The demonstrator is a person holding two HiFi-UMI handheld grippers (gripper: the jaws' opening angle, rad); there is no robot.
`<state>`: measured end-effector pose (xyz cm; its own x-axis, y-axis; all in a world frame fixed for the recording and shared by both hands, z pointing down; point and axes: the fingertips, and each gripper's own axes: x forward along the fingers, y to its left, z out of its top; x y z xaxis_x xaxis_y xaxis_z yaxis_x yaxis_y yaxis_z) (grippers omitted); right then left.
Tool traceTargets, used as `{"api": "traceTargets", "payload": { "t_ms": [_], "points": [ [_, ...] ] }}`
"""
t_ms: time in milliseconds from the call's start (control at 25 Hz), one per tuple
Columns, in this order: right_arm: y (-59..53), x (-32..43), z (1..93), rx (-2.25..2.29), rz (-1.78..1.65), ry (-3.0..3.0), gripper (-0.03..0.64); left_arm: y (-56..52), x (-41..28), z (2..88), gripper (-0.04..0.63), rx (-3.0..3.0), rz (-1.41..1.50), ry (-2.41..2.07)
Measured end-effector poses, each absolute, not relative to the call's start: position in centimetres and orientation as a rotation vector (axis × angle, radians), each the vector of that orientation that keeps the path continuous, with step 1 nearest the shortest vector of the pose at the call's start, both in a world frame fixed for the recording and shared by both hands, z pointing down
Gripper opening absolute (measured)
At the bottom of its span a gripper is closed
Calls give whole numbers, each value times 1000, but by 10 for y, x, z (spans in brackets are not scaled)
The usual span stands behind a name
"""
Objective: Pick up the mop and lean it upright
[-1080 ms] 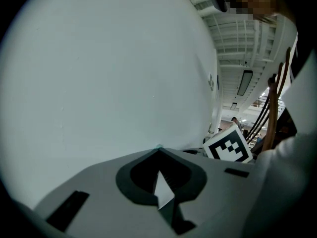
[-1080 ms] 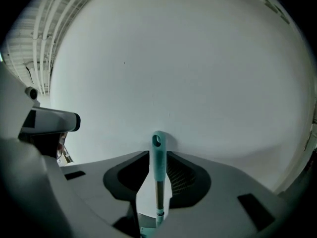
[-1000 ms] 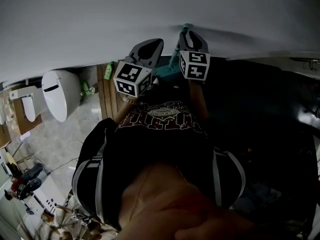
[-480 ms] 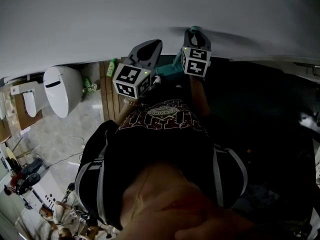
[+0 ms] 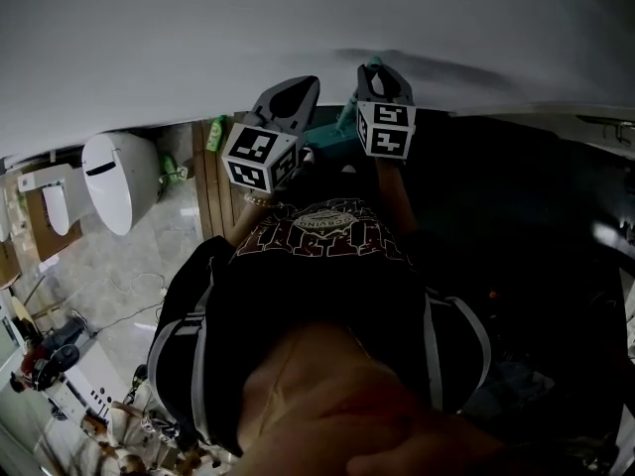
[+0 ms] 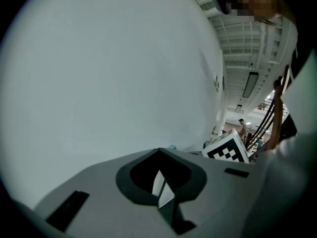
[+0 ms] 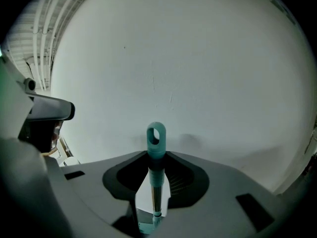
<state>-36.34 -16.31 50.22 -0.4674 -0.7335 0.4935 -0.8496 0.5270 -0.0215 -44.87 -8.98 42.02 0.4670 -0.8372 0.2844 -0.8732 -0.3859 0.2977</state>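
Observation:
The mop's teal handle end (image 7: 156, 135), with a hanging loop, stands upright close to a white wall (image 7: 198, 73). My right gripper (image 7: 156, 155) is shut on the handle just below the teal cap. In the head view the right gripper (image 5: 382, 75) is raised against the wall, with the teal handle tip (image 5: 372, 64) showing above it and the teal mop head (image 5: 332, 143) lower down between the two grippers. My left gripper (image 5: 290, 97) is held up beside it, apart from the mop. Its jaws (image 6: 161, 182) look shut with nothing between them.
A white toilet (image 5: 119, 181) stands on the tiled floor at the left, with a green bottle (image 5: 215, 135) by a wooden panel (image 5: 210, 191). Clutter and cables lie at the lower left. A dark area fills the right side.
The right gripper swayed slightly right with the mop handle and came back. The left gripper has barely moved.

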Motion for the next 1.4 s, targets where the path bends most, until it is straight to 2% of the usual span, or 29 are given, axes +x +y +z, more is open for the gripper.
{"api": "traceTargets", "payload": {
  "t_ms": [760,1400],
  "points": [
    [-111,-317,492,1276,391,-2397,112,-72,-386,418,46,2358,131,-1371],
    [-106,-308,404,1276,282,-2533,112,-71,-376,396,46,2379,79,-1417]
  ]
}}
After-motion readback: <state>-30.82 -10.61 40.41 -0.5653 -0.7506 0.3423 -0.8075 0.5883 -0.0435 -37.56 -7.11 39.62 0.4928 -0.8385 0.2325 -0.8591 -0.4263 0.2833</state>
